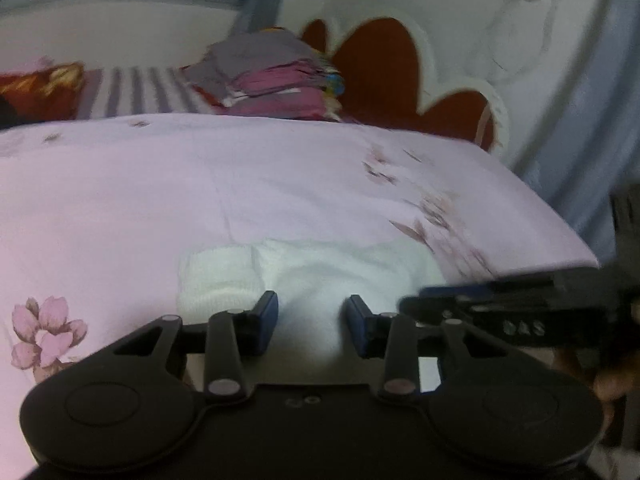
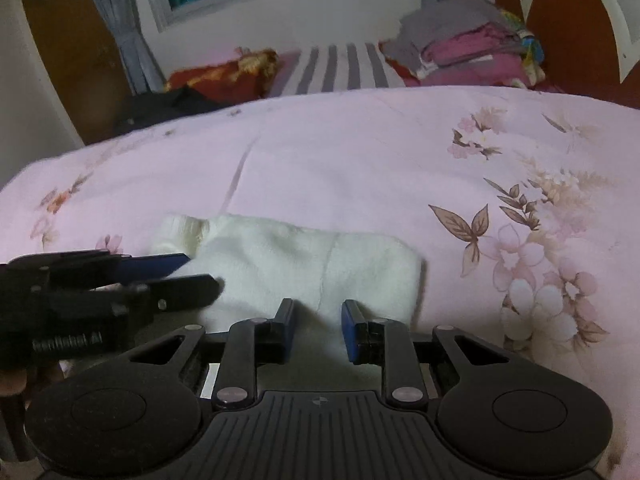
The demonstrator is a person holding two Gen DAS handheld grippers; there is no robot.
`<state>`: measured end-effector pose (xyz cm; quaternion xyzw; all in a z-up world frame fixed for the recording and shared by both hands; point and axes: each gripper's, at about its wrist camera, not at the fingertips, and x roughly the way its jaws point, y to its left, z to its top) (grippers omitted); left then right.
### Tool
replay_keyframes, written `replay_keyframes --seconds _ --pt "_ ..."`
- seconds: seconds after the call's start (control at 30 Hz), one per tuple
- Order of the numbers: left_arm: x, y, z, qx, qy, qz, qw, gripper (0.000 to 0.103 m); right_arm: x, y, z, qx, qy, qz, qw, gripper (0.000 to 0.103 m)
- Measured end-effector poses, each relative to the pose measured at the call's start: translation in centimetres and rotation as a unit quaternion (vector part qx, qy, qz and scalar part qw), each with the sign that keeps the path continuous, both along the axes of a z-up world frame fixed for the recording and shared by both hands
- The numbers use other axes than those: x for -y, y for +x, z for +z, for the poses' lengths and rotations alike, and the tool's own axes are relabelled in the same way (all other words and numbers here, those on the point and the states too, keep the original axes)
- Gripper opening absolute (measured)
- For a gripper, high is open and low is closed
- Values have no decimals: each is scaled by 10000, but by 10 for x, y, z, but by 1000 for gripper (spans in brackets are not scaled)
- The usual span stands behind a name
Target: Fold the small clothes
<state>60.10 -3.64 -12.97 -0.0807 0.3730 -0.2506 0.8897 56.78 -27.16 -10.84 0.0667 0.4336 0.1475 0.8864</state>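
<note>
White sock (image 2: 288, 264) (on pink floral bedcover (image 2: 360, 152)) lies between both tongs, left (image 1: 312, 320) and right (image 2: 318, 324), narrowly parted, unpinched.

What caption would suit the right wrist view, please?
Both grippers, right and left, at a white sock on a floral bedspread.

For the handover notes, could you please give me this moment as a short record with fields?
surface: pink floral bedsheet
item: white knitted garment, lying flat
left gripper: jaws apart at the garment's near edge; grip unclear
right gripper: jaws apart at the near edge, beside the left; grip unclear
background: stack of folded clothes by the headboard
</note>
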Motion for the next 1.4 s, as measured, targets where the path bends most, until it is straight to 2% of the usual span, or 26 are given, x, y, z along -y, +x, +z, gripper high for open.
replay_keyframes --seconds 0.13,0.2,0.27,0.3,0.37,0.4,0.5,0.57,0.63,0.7,0.8,0.9,0.97,1.0,1.03,1.07,1.17,1.3,1.4 --pt "-9 16 -1 -316 -282 215 9989 36 6 15 -1 -61 112 -167 9998 24" --pt "-16 1 14 -189 -338 298 9988 40 6 15 6 -171 75 -168 9997 24" --pt "-25 -25 28 -10 -478 327 9983 43 9 -3 28 123 -35 -221 9997 24" --pt "-25 -37 29 -48 -445 280 9986 43 12 -16 36 240 116 -181 9995 24" --pt "-18 -54 27 -22 -218 221 9995 42 13 -31 37 4 402 -34 9992 24" --pt "-13 -61 23 -13 -84 191 9998 42 9 -40 34 -6 371 119 9992 24" --pt "4 -67 17 125 405 129 9990 41 -4 -51 12 0 -203 349 9992 24" --pt "11 -69 21 70 399 5 9992 41 2 -50 13 -63 -116 207 9997 24" --pt "11 -76 26 124 462 1 9989 41 -2 -54 16 -22 -385 238 9990 24" --pt "1 -94 33 145 155 38 9998 42 -1 -64 23 11 -425 180 9989 24" --pt "-18 -125 30 150 118 352 9992 40 7 -92 40 182 92 325 9993 24" --pt "-25 -128 13 -238 83 516 9983 38 -3 -115 41 184 176 649 9976 24" --pt "-22 -124 4 -390 14 503 9980 38 -10 -114 25 -65 -25 640 9979 24" --pt "-19 -124 4 -394 61 497 9980 38 -9 -111 15 -230 -140 483 9985 23" --pt "-16 -123 4 -378 131 474 9981 38 -6 -108 9 -289 -163 361 9988 18" --pt "-13 -124 6 -368 222 438 9981 39 -3 -108 8 -252 -190 293 9991 0" --pt "-8 -134 9 -337 365 378 9981 44 -4 -112 13 -221 -539 162 9982 0" --pt "-21 -169 10 -341 481 568 9966 53 -5 -141 35 -108 -46 383 9992 0" --pt "-20 -197 -3 -567 611 524 9951 55 -15 -165 29 -197 -34 722 9972 0"
